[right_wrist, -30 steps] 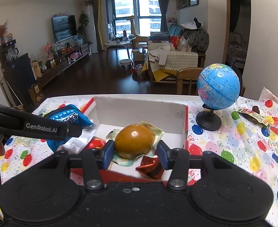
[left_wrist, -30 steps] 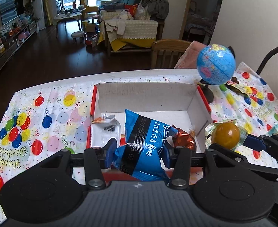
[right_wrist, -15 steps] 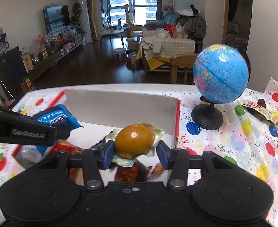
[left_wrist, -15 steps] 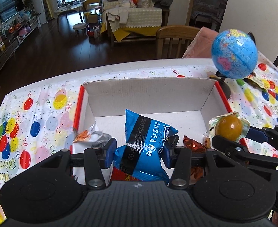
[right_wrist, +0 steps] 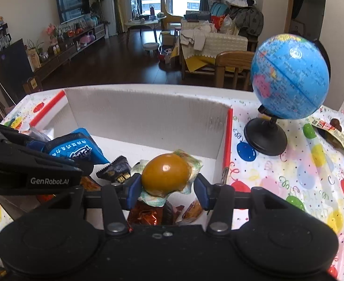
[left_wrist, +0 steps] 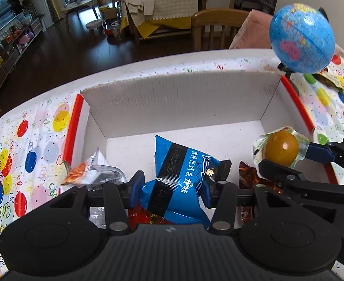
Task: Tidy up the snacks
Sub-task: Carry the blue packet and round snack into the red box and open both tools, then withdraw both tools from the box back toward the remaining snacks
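The right gripper (right_wrist: 168, 186) clasps a wrapped egg (right_wrist: 166, 174) over the box (right_wrist: 148, 112).

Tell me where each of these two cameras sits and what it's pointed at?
Left wrist: behind the left gripper, facing the box; its fingers pinch a blue packet, right gripper at right.
Right wrist: behind the right gripper, facing the box; its fingers pinch a wrapped egg, left gripper at left.
Shared: box, both snacks, globe.

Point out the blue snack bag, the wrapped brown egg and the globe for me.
Blue foil snack bag (left_wrist: 179, 182): left wrist view, on its printed front.
Brown egg in clear wrapper (right_wrist: 166, 174): right wrist view, on its glossy middle.
Blue desk globe (right_wrist: 289, 79): right wrist view, on the sphere.
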The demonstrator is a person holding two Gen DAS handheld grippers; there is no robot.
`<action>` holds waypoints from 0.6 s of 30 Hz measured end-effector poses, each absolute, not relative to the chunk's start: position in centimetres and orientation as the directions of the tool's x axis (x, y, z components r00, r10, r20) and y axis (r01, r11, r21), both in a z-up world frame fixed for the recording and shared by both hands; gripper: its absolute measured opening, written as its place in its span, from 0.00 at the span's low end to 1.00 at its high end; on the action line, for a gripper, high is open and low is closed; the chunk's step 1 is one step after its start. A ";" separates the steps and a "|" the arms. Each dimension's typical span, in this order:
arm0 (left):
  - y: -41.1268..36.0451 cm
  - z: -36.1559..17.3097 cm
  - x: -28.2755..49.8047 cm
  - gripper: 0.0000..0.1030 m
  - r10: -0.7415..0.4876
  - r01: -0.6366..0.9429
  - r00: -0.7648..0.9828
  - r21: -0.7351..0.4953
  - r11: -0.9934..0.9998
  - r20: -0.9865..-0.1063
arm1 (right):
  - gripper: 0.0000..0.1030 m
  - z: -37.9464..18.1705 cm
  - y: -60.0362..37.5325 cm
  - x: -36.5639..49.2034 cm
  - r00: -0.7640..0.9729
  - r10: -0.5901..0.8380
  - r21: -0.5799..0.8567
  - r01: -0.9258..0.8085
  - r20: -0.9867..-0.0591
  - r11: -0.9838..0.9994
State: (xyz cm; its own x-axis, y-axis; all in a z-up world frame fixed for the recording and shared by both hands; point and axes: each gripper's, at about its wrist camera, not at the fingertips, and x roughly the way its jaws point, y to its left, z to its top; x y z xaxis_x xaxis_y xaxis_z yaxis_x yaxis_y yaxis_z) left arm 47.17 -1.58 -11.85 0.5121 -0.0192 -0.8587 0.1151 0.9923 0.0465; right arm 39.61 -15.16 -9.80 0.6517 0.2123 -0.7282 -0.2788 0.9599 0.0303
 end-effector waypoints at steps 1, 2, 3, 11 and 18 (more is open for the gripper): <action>-1.6 -12.1 47.3 0.47 -0.016 0.115 0.508 0.049 0.992 -0.861 | 0.46 -9.8 -15.2 39.6 0.651 0.213 0.030 -0.280 -0.729 0.959; -1.6 -12.3 47.4 0.47 -0.014 0.115 0.504 0.051 0.992 -0.864 | 0.47 -9.8 -15.1 39.6 0.652 0.216 0.028 -0.286 -0.727 0.958; -1.7 -12.5 47.5 0.47 -0.012 0.117 0.499 0.053 0.992 -0.867 | 0.47 -9.8 -15.1 39.7 0.648 0.217 0.028 -0.288 -0.730 0.957; -1.7 -13.3 47.8 0.53 -0.001 0.123 0.485 0.067 0.990 -0.875 | 0.51 -10.0 -14.8 40.1 0.641 0.218 0.031 -0.290 -0.736 0.956; -1.3 -12.8 47.2 0.58 -0.036 0.133 0.480 0.033 0.991 -0.876 | 0.55 -9.5 -15.1 39.6 0.646 0.213 0.033 -0.280 -0.733 0.960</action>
